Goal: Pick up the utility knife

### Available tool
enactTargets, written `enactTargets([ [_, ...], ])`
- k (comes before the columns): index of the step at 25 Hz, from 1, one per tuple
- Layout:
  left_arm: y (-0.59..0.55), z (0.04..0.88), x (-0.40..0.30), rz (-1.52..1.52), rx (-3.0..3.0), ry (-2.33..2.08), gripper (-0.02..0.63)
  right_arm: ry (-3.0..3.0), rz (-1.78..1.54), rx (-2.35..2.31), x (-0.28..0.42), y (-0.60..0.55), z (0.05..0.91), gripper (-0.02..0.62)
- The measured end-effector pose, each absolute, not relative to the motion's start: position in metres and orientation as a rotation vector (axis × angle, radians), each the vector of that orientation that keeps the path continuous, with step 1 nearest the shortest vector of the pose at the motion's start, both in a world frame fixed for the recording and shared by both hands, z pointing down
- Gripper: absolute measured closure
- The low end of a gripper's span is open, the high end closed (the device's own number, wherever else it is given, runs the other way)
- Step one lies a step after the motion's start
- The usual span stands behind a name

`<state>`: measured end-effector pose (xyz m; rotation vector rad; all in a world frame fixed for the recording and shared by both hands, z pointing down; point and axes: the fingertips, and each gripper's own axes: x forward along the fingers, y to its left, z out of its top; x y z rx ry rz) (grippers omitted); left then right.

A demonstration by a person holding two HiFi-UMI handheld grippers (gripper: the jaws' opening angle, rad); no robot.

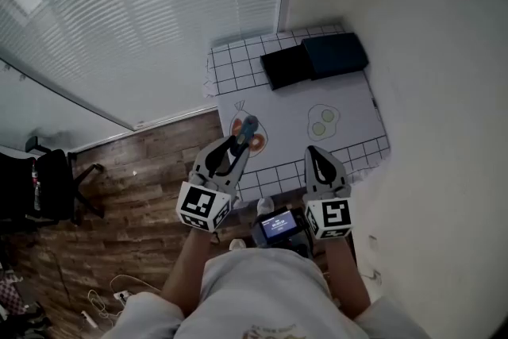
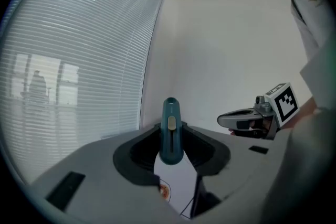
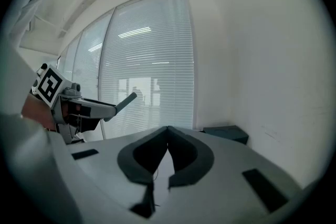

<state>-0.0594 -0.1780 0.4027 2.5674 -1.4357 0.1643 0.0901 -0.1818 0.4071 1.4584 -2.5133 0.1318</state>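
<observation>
Your left hand-held gripper [image 2: 170,139] grips the teal utility knife [image 2: 170,131] between its jaws, up in the air above the worktop's [image 1: 349,111] near edge. Your right hand-held gripper [image 3: 168,134], also over that edge, is closed and empty.

An office-like room: slatted blinds [image 1: 159,12] across a glass wall, a black swivel chair [image 1: 51,180], wood-plank floor [image 1: 143,163].

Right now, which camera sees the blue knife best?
The left gripper view: the knife stands close up and big between its jaws. The head view shows it small from above; the right gripper view, only a thin stick.
</observation>
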Motion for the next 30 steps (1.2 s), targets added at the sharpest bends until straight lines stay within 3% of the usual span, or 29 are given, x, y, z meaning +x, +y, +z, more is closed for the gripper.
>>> enactTargets([
  [30, -0.174, 0.327, -0.052, 0.004, 2.682, -1.521, 0.464, -2.6, 0.032, 1.521, 0.096, -0.183, 0.34, 0.589],
])
